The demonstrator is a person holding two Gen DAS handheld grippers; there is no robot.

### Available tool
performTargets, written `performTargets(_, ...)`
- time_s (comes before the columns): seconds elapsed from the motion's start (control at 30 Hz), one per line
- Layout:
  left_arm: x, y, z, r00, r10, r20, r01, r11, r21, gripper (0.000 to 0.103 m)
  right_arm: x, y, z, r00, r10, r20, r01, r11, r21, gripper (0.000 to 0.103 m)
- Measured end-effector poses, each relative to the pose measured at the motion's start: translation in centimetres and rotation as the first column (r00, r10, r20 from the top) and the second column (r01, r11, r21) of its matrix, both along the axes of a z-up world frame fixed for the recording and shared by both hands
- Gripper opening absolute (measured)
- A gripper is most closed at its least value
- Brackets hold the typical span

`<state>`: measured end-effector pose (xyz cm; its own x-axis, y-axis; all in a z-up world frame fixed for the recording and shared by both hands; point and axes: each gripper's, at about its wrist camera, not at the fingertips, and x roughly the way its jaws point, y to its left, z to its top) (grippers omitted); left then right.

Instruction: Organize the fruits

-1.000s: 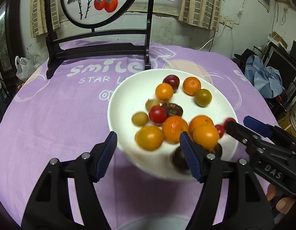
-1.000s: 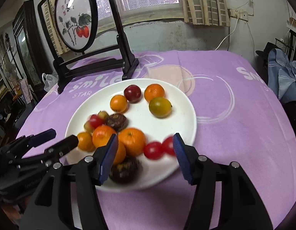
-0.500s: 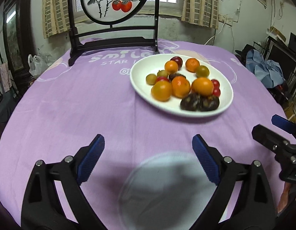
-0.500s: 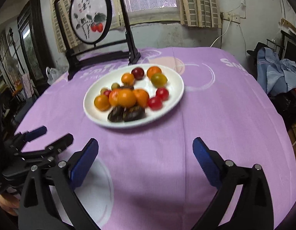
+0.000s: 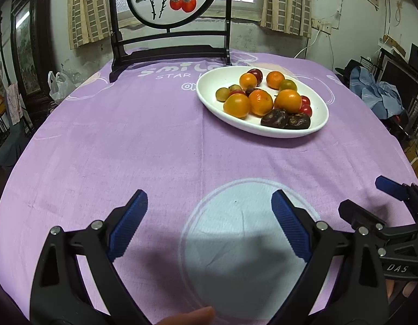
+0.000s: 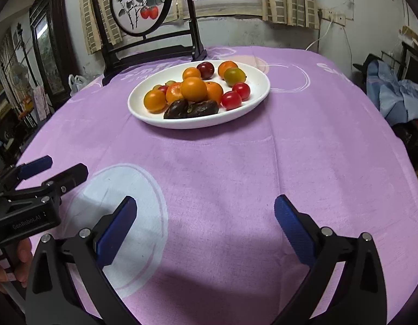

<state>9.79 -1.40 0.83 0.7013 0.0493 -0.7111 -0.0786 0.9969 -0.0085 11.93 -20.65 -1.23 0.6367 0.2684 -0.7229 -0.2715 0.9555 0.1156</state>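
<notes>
Two grippers, left gripper (image 5: 209,207) and right gripper (image 6: 205,214), hover low over desk (image 6: 303,146), jaws of both spread wide, pinching nothing. White plate (image 5: 209,100) at 1 o'clock in left view, 12 o'clock in right, well apart from both. Fruits (image 6: 194,89) heaped on it: oranges, cherry tomatoes, dark wrinkled pair at near rim. Risk: round fruit roll if heap gets nudged; purple cloth (image 5: 127,140) may drag under plate.

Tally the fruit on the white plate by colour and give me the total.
On the white plate:
Orange fruits: 6
Red cherry tomatoes: 3, one half hidden
Greenish fruits: 3
Dark red plum: 1
Dark brown wrinkled fruits: 3, one mostly hidden
Total: 16
</notes>
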Motion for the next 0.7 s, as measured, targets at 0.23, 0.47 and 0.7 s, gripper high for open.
performTargets(0.23, -0.1, -0.3, -0.6, 1.0, -0.023, -0.005, 0.023, 1.0, 0.002, 0.094, -0.1, -0.3, 0.3, 1.0, 0.001, 0.025, -0.001, 1.0, 0.002, 0.102)
performTargets(0.47, -0.4, -0.6, -0.5, 0.999, -0.037, 0.006, 0.037, 0.999, 0.004, 0.094, 0.0, -0.7, 0.3, 1.0, -0.015, 0.012, 0.014, 1.0, 0.02, 0.102)
performTargets(0.7, -0.5, -0.8, -1.3, 0.999, -0.039, -0.003, 0.039, 0.999, 0.018, 0.095, -0.1, 0.2, -0.4, 1.0, 0.008, -0.005, -0.008, 1.0, -0.022, 0.102)
